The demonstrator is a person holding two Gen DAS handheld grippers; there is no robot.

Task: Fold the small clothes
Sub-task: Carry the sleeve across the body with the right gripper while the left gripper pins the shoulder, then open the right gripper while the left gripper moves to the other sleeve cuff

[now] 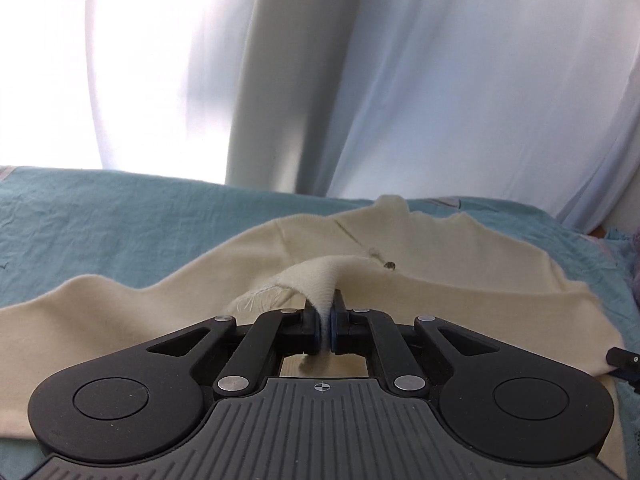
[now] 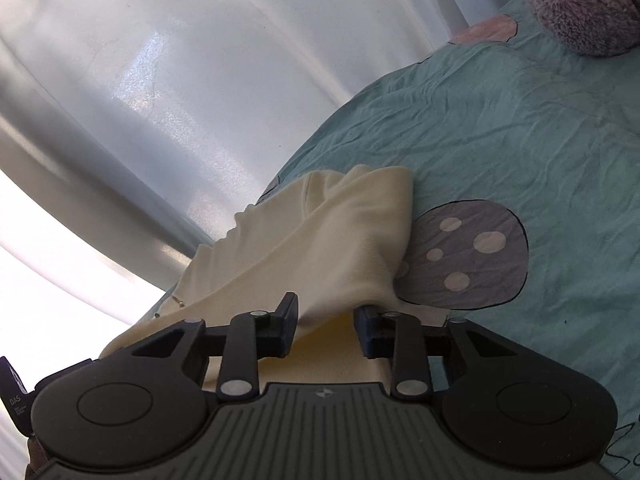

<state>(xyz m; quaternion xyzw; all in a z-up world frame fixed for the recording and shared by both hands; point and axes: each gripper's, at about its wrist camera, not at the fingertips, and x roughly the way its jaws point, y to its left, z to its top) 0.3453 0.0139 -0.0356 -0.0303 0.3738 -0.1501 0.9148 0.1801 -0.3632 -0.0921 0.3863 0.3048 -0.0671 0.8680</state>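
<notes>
A cream garment (image 1: 420, 264) lies spread on the teal bedsheet (image 1: 120, 216). My left gripper (image 1: 325, 320) is shut on a bunched edge of the cream garment near its frayed hem, lifting it slightly. In the right wrist view the same cream garment (image 2: 320, 240) is folded over and raised in a ridge. My right gripper (image 2: 326, 320) is open, its jaws apart on either side of the cloth, which runs between them. The tip of the right gripper (image 1: 622, 356) shows at the right edge of the left wrist view.
White curtains (image 1: 440, 80) hang behind the bed. The teal bedsheet (image 2: 520, 140) has a grey mushroom print (image 2: 468, 256). A purple plush toy (image 2: 584, 4) lies at the far corner of the bed.
</notes>
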